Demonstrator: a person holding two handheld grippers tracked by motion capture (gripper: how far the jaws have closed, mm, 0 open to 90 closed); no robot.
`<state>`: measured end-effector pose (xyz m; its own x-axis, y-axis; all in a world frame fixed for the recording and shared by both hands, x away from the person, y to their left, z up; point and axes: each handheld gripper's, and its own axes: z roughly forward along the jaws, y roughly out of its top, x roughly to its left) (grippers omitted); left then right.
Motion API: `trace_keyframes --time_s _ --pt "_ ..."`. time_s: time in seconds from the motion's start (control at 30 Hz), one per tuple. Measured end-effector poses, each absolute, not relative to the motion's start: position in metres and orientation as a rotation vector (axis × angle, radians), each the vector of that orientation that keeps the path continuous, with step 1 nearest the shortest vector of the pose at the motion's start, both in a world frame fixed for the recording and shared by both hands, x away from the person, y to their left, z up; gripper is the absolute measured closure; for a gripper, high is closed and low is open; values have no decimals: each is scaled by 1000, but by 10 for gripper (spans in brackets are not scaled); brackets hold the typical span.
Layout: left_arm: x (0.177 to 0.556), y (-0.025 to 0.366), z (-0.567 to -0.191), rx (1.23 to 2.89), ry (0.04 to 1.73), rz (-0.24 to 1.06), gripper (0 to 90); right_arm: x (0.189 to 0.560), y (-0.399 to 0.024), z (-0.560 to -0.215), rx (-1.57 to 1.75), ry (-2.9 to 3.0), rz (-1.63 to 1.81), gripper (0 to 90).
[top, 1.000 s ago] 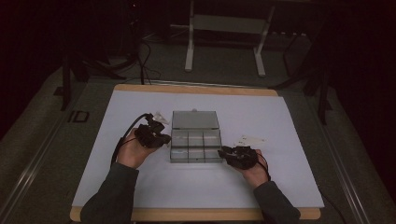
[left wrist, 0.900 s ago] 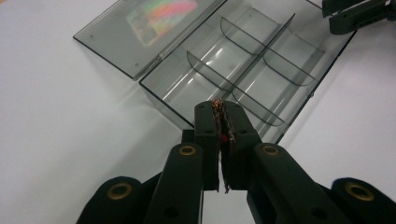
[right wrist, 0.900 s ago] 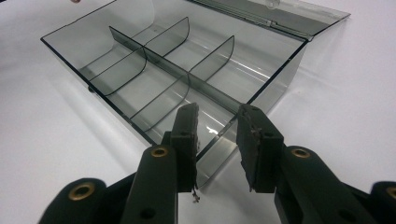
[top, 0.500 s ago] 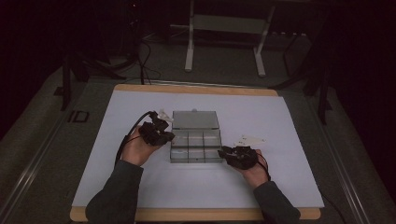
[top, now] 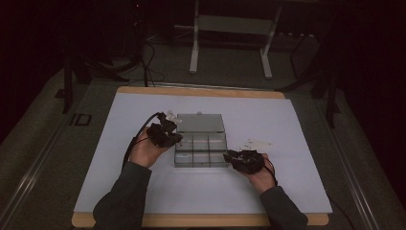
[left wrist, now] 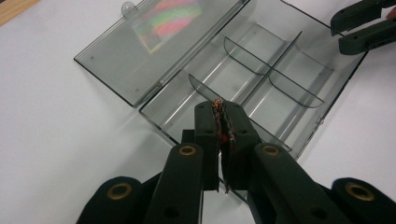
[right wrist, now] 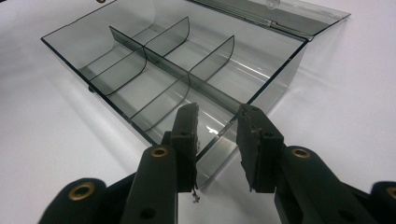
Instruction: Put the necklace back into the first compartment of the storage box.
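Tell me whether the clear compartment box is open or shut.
Open. The clear compartment box has its lid folded back flat on the table, leaving the dividers and empty compartments uncovered.

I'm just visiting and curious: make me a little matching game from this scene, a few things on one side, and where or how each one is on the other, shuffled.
Things:
1. left gripper
2. right gripper
3. lid of the clear box
4. dividers

States:
A. folded back flat on the white table
B. jaws apart, at the box's corner
C. standing inside the clear box, splitting it into compartments
D. jaws pressed together on a small thin thing, over the box's edge

Pairs: 1-D, 2-B, 3-A, 4-C
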<state>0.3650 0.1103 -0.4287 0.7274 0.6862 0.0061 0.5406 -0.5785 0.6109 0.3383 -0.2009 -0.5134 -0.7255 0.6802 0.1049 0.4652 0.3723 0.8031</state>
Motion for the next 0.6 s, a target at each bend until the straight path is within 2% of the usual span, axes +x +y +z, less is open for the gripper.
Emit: trace_keyframes --time_s 0.6 --pt "374 103 -433 2339 921 335 864 338 -201 -514 1020 2390 1278 686"
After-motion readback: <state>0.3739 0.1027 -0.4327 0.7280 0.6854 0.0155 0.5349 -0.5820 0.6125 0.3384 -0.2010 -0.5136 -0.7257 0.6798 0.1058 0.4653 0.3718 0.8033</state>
